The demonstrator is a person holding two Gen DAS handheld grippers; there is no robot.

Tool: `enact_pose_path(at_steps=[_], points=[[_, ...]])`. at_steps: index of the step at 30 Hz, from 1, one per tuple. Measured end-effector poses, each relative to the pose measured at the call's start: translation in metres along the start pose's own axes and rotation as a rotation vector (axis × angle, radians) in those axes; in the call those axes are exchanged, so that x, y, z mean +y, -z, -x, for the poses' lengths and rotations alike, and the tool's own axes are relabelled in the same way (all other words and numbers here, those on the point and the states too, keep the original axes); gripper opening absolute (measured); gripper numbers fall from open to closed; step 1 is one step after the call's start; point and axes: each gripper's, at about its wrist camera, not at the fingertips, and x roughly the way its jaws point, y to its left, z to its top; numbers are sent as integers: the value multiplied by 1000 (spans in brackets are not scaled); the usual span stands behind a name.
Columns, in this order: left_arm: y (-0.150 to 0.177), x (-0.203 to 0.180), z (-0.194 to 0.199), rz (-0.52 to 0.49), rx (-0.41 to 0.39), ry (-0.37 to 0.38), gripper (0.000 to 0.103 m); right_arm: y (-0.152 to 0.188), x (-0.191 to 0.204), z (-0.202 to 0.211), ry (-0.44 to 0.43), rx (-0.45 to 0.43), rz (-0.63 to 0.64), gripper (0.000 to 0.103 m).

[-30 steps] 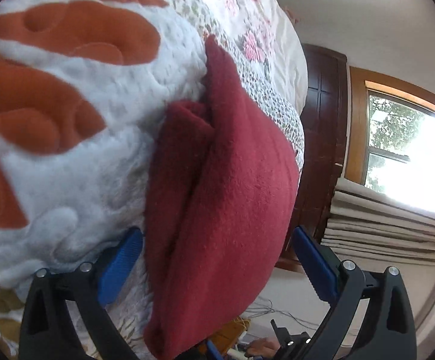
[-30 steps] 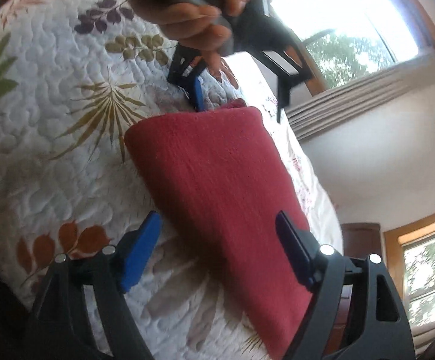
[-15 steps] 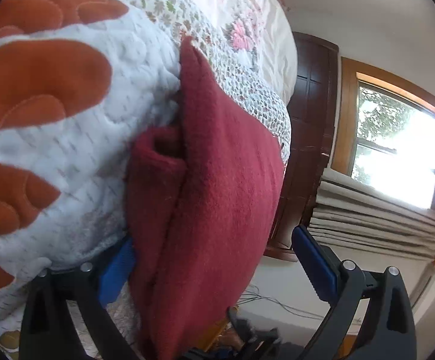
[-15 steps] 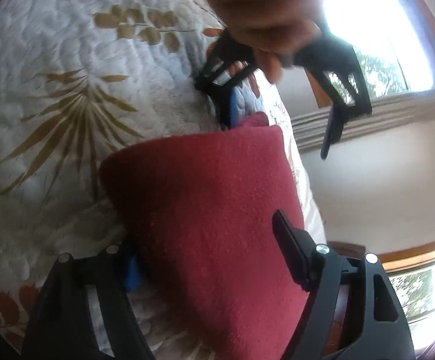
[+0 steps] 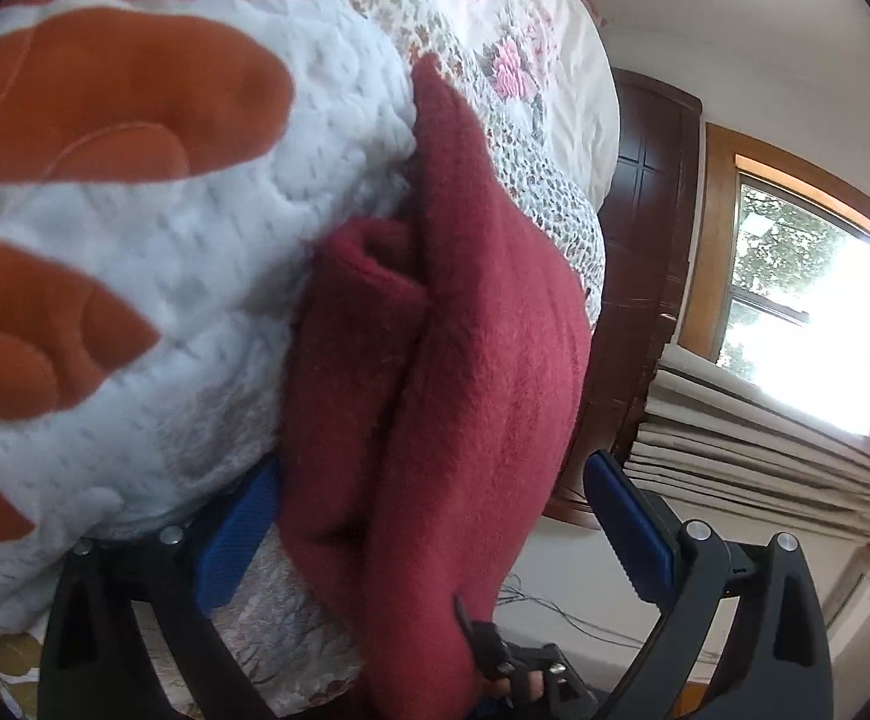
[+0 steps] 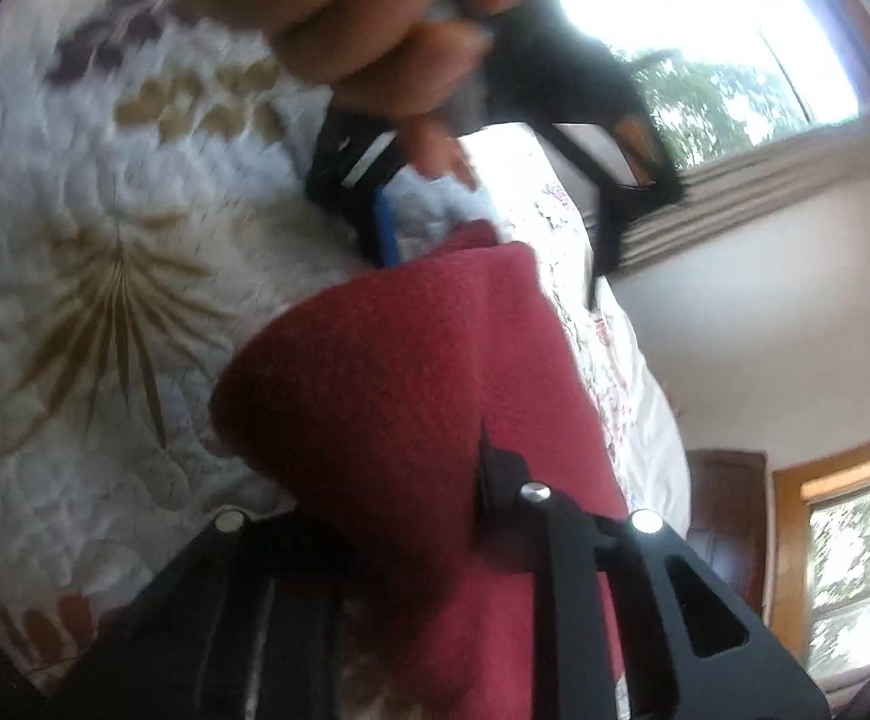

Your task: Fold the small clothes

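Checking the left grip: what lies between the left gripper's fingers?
In the left wrist view, the folded red cloth lies between the open left gripper's fingers, on the quilt.

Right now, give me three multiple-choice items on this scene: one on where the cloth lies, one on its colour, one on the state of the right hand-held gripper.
1. Where does the cloth lie?
A. on the quilt
B. on the windowsill
C. on the floor

2. What colour is the cloth?
A. blue
B. dark red
C. white

3. How is the right hand-held gripper?
A. wide open, clear of the cloth
B. out of view
C. shut on the cloth

Answers: 1 A, the cloth rests on the leaf-patterned quilt in both views. 2 B, its fleece is dark red throughout. 3 C, its jaws have drawn close with the cloth's edge between them, while the left hand-held gripper stays open.
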Motion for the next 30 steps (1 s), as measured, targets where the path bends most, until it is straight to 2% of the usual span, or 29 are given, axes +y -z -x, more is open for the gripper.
enact_pose_path(at_steps=[3, 9, 11, 12, 13, 17, 18, 19, 21, 24, 30], points=[[-1, -1, 1, 13, -6, 33, 99, 3, -10, 7, -7, -7, -37, 17], [-4, -4, -3, 29, 12, 11, 98, 0, -10, 8, -21, -25, -54, 17], [-5, -6, -3, 32, 6, 8, 83, -2, -5, 12, -25, -25, -54, 17], [-5, -6, -5, 38, 10, 1, 67, 2, -3, 18, -25, -26, -59, 17], [-6, -6, -6, 46, 17, -17, 62, 3, 1, 17, -26, -28, -62, 17], [-8, -7, -9, 47, 25, -29, 59, 5, -2, 21, -28, -35, -73, 17], [-9, -9, -10, 44, 17, -27, 55, 7, -3, 24, -28, -37, -77, 17], [-9, -11, -9, 40, 6, -27, 41, 8, -6, 24, -30, -37, -78, 17], [-10, -18, -4, 29, -23, -19, 26, 8, -9, 26, -32, -36, -86, 16], [-8, -30, 2, -4, -36, -28, 21, 9, -19, 32, -34, -44, -121, 16], [-2, -62, 10, -62, -54, -59, 19, 7, -39, 44, -44, -54, -200, 16]])
